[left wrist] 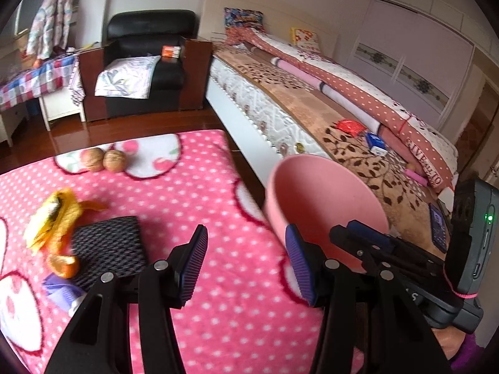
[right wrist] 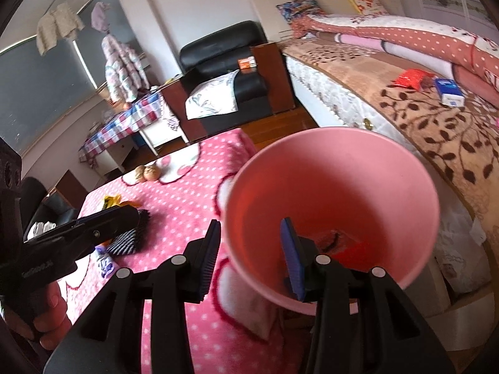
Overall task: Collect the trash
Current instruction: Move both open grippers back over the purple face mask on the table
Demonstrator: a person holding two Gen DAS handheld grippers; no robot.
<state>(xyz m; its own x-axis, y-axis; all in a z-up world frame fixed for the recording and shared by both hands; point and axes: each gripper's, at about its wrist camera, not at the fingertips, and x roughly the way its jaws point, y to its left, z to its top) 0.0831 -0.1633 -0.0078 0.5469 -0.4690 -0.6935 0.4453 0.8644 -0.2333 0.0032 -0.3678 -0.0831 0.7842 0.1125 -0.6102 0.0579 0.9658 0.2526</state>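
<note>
A pink bucket [right wrist: 336, 174] hangs tilted beside the table's right edge, and my right gripper [right wrist: 252, 255] is shut on its near wall, one finger outside and one inside. Some reddish scraps [right wrist: 349, 249] lie at its bottom. My left gripper [left wrist: 246, 261] is open over the pink dotted tablecloth [left wrist: 193, 193] with nothing between its fingers. Left of it lie a yellow banana peel [left wrist: 53, 215], an orange peel [left wrist: 62, 265] and a purple wrapper [left wrist: 60, 290] around a black woven mat [left wrist: 109, 249]. Two walnuts [left wrist: 104, 160] sit further back. The left wrist view shows the bucket [left wrist: 315, 196] just right of my left gripper.
A bed [left wrist: 299, 99] runs along the right, with a red packet [left wrist: 349, 126], a blue box [left wrist: 375, 143] and a phone [left wrist: 438, 227] on it. A narrow gap of wooden floor separates table and bed. A black armchair [left wrist: 146, 50] stands behind.
</note>
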